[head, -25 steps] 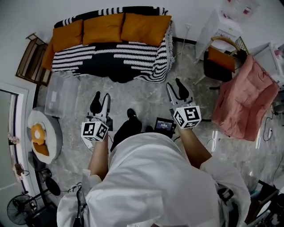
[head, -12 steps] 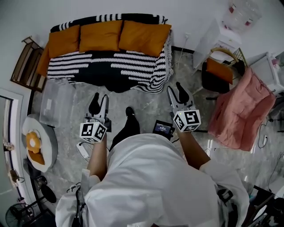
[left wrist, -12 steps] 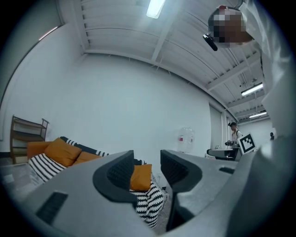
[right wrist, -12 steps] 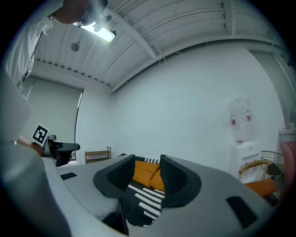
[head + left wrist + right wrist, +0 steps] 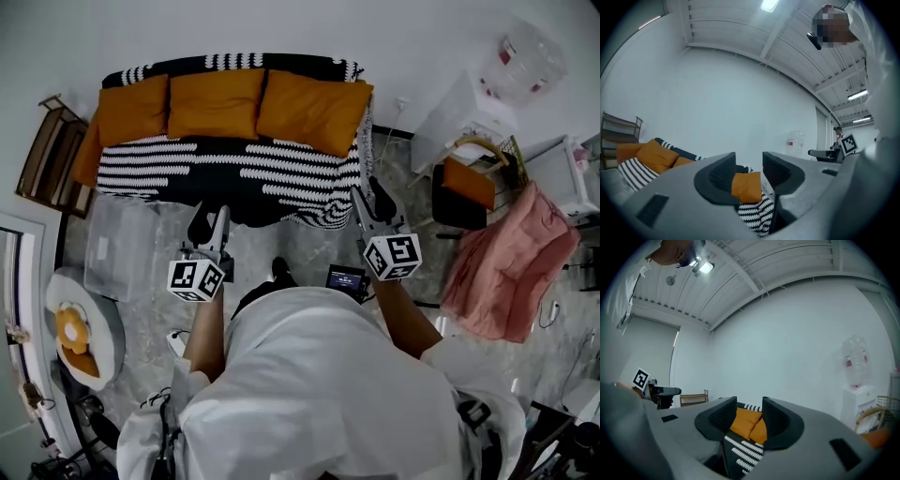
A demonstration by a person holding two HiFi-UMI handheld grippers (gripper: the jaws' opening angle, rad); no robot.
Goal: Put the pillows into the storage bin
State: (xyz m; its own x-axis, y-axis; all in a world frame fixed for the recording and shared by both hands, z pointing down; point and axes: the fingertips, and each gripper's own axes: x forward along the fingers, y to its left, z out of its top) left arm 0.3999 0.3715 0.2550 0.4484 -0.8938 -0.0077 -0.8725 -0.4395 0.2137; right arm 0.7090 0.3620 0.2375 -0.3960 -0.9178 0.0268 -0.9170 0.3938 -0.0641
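Note:
Three orange pillows lean along the back of a sofa with a black-and-white striped cover: left pillow, middle pillow, right pillow. The clear storage bin stands on the floor left of the sofa's front. My left gripper and right gripper are held level at the sofa's front edge, both open and empty. In the left gripper view an orange pillow shows far off between the jaws of the left gripper. The right gripper frames two pillows the same way.
A wooden rack stands left of the sofa, and a round white table below the bin. On the right are a chair with an orange cushion, a pink cloth and a water dispenser. A small screen device lies on the floor.
Both grippers and the person have moved forward toward the sofa, which now lies just ahead of the jaws. The jaws stand as they did.

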